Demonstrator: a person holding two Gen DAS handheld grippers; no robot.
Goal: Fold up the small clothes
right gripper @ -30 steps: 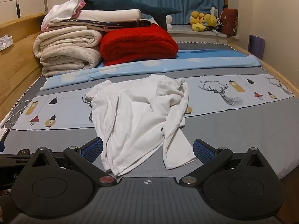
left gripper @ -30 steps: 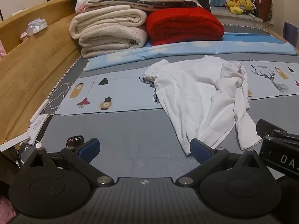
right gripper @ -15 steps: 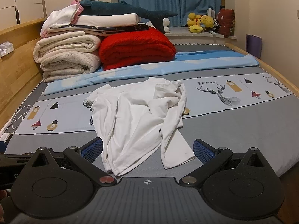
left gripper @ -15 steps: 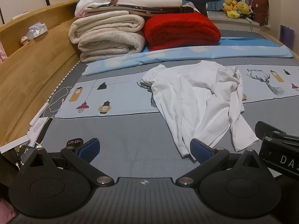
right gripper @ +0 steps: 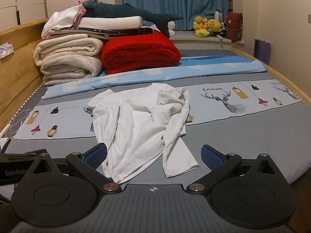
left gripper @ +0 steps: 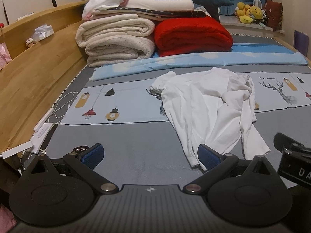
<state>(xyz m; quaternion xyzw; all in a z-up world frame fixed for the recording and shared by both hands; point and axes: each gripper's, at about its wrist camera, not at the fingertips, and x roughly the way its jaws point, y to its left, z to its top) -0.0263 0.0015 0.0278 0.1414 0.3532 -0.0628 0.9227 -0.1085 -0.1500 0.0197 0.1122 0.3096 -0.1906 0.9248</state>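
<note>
A white long-sleeved shirt (left gripper: 210,112) lies crumpled on the bed, collar end far, hem near; it also shows in the right wrist view (right gripper: 141,124). My left gripper (left gripper: 149,155) is open and empty, low over the grey sheet, with its right fingertip by the shirt's near hem. My right gripper (right gripper: 154,154) is open and empty, its jaws spread either side of the shirt's hem and a loose sleeve (right gripper: 176,161). The right gripper's body shows at the right edge of the left wrist view (left gripper: 293,155).
Folded cream blankets (left gripper: 116,40) and a red blanket (left gripper: 192,35) are stacked at the far end of the bed. A wooden bed rail (left gripper: 29,73) runs along the left, with a white cable and power strip (left gripper: 42,130) beside it. Plush toys (right gripper: 208,27) sit on the windowsill.
Both grippers have tilted up a little and eased back, so the shirt sits lower in view. Both jaws stay open. The shirt has not moved.
</note>
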